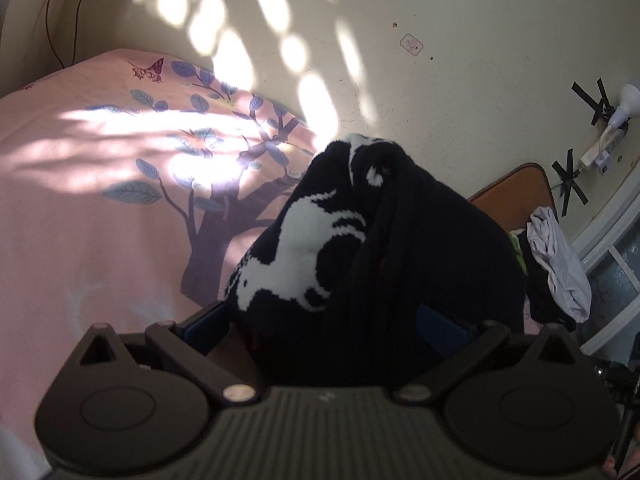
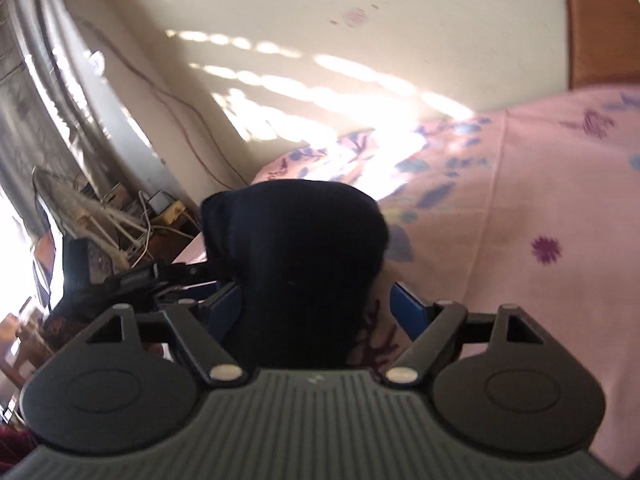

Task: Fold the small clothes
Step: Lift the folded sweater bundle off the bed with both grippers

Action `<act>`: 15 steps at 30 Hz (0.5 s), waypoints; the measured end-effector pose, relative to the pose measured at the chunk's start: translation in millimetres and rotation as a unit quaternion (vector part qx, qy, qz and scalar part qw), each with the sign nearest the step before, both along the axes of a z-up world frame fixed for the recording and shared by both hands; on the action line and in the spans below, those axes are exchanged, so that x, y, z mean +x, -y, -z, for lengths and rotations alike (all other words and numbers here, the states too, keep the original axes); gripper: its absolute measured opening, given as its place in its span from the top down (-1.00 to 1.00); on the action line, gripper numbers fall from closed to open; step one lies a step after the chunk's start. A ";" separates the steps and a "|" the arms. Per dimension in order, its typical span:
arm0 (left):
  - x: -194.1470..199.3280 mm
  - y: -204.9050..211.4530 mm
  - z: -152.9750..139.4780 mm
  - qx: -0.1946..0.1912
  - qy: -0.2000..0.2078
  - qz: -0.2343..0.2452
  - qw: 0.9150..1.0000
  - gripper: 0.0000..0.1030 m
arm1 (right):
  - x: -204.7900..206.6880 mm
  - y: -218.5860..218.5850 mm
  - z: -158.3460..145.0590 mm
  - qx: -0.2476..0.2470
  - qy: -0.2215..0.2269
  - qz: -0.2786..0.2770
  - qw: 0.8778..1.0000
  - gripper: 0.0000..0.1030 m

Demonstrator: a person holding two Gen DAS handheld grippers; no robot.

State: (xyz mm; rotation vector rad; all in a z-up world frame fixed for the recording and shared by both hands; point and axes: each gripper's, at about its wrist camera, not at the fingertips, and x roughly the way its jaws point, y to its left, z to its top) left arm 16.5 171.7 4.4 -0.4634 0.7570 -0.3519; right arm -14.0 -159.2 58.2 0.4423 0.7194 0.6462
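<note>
Black knit garment (image 1: pixel 360 248), white pattern, bunched, on pink bedsheet (image 1: pixel 80 200)

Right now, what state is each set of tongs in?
Left tongs: open, black-and-white garment bunched loosely between them.
Right tongs: open, dark cloth between them, not pinched.

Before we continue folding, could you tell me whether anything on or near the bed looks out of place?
Yes: the black-and-white knitted garment sits bunched in a lump between the open jaws of the left hand-held gripper, not flat on the pink bedsheet. A white cloth also lies crumpled by the headboard.
</note>
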 end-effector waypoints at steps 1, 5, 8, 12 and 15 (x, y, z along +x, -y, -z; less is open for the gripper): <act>-2.0 -0.6 2.9 -0.012 0.001 0.001 1.000 -1.00 | 6.9 -0.3 8.4 0.013 -0.014 -0.003 1.000 -0.63; -11.6 -1.2 5.0 -0.022 0.014 -0.001 1.000 -1.00 | 32.9 -30.2 32.7 0.049 -0.047 -0.034 0.997 -0.62; -15.8 1.6 5.5 -0.013 0.030 -0.002 0.999 -0.99 | 40.1 -59.8 34.6 0.035 -0.046 -0.042 0.997 -0.66; -13.7 4.0 4.3 -0.009 0.032 -0.008 0.999 -0.98 | 46.1 -81.4 23.4 0.000 -0.023 -0.048 0.999 -0.24; -9.6 0.6 3.3 -0.016 0.027 -0.024 0.999 -0.92 | 49.0 -92.4 12.1 -0.026 0.013 -0.058 0.998 -0.16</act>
